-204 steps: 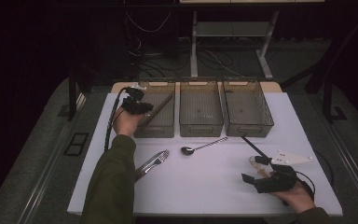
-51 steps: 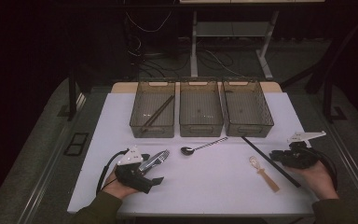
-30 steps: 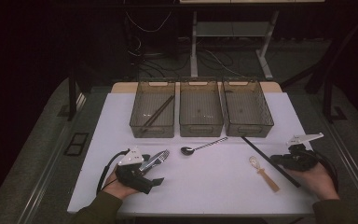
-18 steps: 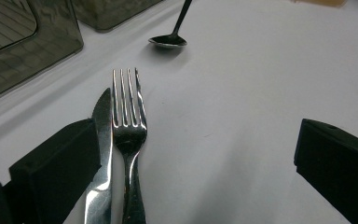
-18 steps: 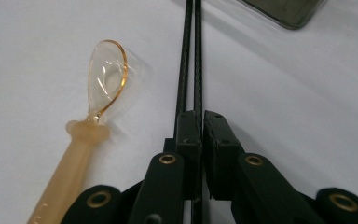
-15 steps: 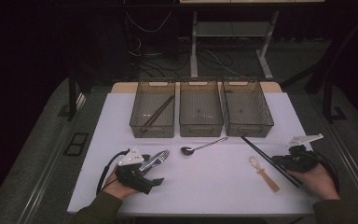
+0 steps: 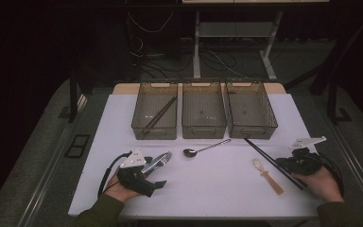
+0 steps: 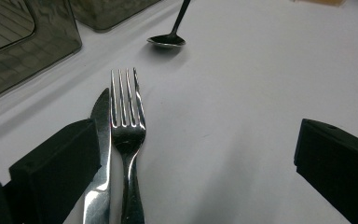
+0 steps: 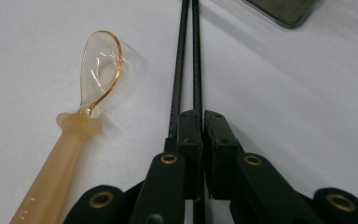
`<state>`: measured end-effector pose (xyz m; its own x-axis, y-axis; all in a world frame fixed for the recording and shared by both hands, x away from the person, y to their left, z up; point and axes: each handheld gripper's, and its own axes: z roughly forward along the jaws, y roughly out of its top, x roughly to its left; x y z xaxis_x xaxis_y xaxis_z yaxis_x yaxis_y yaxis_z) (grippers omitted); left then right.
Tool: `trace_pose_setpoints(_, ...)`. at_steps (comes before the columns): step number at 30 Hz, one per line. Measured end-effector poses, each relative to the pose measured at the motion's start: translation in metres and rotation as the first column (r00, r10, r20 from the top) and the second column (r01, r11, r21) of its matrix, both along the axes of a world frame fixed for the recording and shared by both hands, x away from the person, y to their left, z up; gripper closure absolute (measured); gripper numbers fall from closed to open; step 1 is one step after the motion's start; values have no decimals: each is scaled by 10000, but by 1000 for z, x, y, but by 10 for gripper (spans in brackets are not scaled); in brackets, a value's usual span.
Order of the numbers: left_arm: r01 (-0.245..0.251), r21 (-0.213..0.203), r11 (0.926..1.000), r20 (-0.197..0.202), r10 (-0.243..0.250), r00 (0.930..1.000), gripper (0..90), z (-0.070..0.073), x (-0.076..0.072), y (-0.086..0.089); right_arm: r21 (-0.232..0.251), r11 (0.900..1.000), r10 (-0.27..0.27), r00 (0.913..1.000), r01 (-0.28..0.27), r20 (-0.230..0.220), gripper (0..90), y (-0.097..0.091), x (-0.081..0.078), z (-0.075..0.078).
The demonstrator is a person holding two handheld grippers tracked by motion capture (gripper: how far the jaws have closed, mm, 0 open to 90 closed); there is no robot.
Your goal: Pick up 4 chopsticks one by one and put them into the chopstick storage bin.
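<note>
Now we see our right hand-held gripper [image 9: 199, 135] clamped on two thin black chopsticks [image 9: 187, 56] at the white table's [image 7: 217, 189] right side; our left hand-held gripper [image 8: 196, 154] gapes wide around a steel fork [image 8: 127, 126] and knife [image 8: 100, 140].

You had black chopsticks [image 9: 186, 56] and an amber, clear-bowled spoon [image 9: 95, 65] on the white bench [image 7: 217, 189], beside a silver fork [image 8: 127, 126], knife [image 8: 100, 140] and smoky-grey bins [image 7: 203, 111].

Cutlery and bins on the table, counted

Three clear bins [image 7: 204, 111] stand across the middle of the frame; one fork [image 8: 127, 126], one knife [image 8: 98, 158], one metal spoon [image 7: 204, 148], one clear plastic spoon [image 9: 70, 126], two pairs of black chopsticks [image 9: 189, 56], and two grippers.
</note>
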<state>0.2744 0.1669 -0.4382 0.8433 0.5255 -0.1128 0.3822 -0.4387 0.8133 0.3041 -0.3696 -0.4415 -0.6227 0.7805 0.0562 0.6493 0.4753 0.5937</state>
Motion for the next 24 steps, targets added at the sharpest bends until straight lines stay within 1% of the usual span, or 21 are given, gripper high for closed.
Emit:
trace_pose_setpoints(11,52,32,10000,17,-52,10000,0,0,0,0,248,9997,54,9996,-47,-272,860,-4,0,2)
trace_pose_setpoints(18,89,55,9999,8,-89,10000,0,0,0,0,404,9991,92,9998,-85,-165,861,-8,-3,7)
trace_pose_setpoints(24,108,8,9999,-6,-108,9999,0,0,0,-1,638,9977,243,9997,-238,-71,861,-9,-6,11)
